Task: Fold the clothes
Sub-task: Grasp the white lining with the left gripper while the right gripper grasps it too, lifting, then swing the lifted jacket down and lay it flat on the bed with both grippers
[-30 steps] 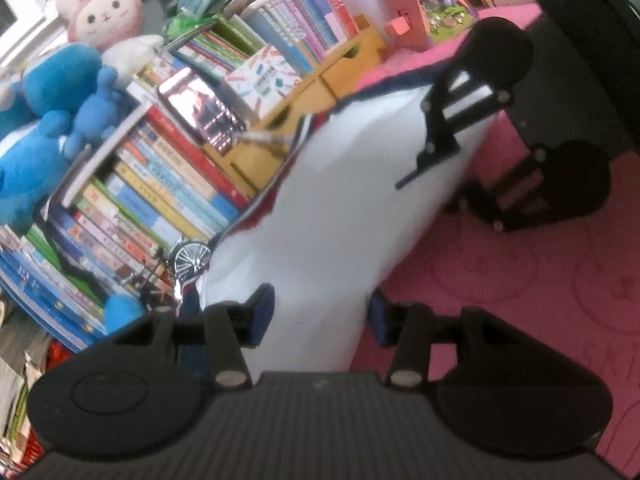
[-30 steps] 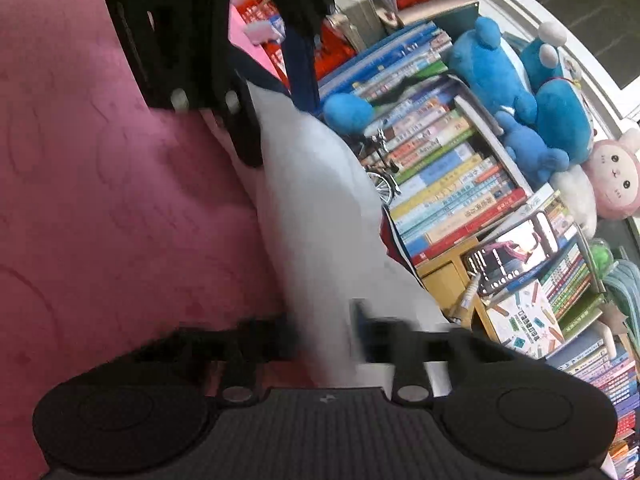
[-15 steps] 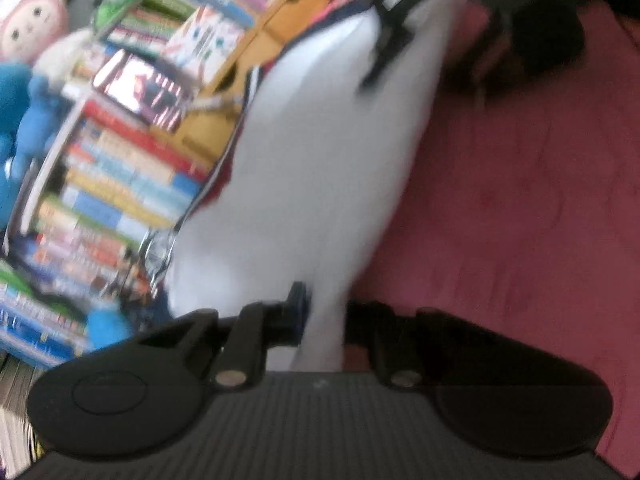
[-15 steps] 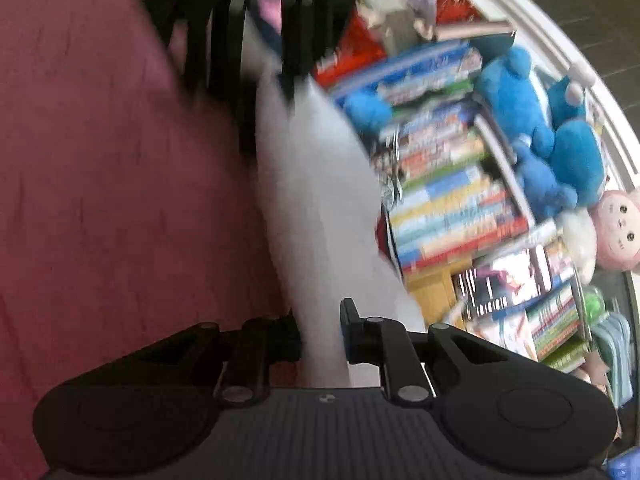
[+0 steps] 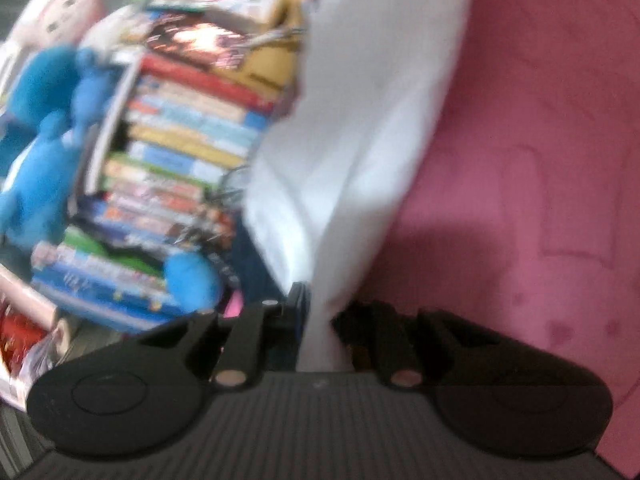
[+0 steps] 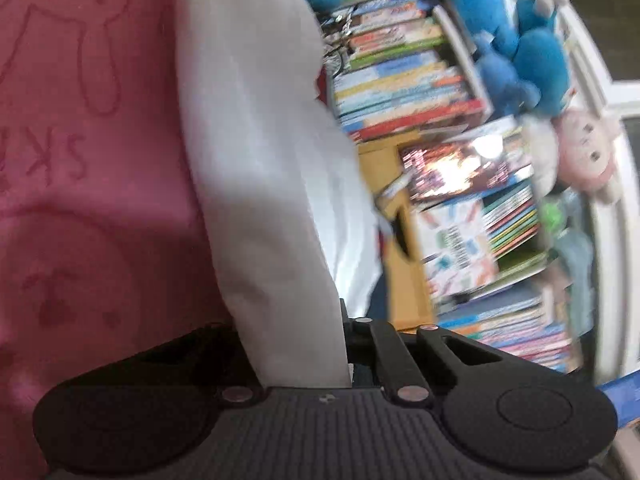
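Two grippers, the left gripper (image 5: 318, 312) and the right gripper (image 6: 296, 332), are showing with one white garment (image 5: 360, 128), one pink blanket (image 5: 540, 140), two blue plush toys (image 6: 516, 36), one pink plush toy (image 6: 588, 156) and too many blurred books (image 6: 404, 80) for counting

We see a plain white garment (image 5: 360, 128) against a pink blanket (image 5: 540, 160), which carries darker pink rabbit outlines, hearts and letters (image 6: 60, 80). Beside the garment, away from the blanket, the books (image 6: 404, 80) show red, yellow, blue and green spines. Next to the books sit bright blue plush toys (image 5: 44, 152) and a pink-and-white one (image 6: 584, 156). Our grippers (image 5: 318, 320) are black.
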`<state>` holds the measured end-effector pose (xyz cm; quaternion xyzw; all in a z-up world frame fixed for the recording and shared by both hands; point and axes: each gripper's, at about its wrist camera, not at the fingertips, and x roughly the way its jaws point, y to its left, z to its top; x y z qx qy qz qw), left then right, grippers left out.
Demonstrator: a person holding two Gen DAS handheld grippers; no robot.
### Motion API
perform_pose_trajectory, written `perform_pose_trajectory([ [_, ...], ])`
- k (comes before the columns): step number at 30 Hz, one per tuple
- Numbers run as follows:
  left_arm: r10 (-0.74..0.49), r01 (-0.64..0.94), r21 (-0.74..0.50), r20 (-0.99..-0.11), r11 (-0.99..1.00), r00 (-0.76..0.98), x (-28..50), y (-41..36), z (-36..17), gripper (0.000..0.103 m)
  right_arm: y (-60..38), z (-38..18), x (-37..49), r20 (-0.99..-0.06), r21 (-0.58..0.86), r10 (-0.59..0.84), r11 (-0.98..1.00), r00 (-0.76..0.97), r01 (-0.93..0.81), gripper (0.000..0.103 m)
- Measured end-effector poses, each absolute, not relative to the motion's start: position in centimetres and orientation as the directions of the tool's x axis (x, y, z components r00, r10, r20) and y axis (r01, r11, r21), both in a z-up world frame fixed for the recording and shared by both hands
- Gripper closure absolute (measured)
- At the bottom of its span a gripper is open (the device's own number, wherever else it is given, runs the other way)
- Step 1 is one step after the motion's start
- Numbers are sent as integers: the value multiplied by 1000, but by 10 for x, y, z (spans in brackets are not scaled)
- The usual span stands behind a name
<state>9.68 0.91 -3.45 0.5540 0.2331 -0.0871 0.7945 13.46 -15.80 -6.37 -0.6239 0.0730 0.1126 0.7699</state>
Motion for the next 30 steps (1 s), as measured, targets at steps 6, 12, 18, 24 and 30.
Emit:
perform_pose_trajectory([
  [6, 116, 302, 842, -389, 447, 914, 45, 31, 33, 91, -172, -21, 90, -80, -985, 156, 138, 985, -102, 96],
  [12, 22, 363, 734, -457, 574, 889, -59, 40, 51, 91, -208, -12, -8, -90, -975, 199, 182, 976, -127, 96],
  [18, 45, 421, 618, -594, 664, 803, -93, 45, 4, 90, -228, -50, -53, -243, -950, 194, 152, 950, -274, 95],
  [24, 74, 384, 567, -623, 728, 779, -100, 64, 8, 83, -244, -57, -67, -294, -934, 207, 148, 933, -327, 72],
  [30, 132, 331, 541, -647, 773, 751, -115, 91, 14, 82, -278, -50, -87, -335, -913, 163, 186, 928, -362, 57],
])
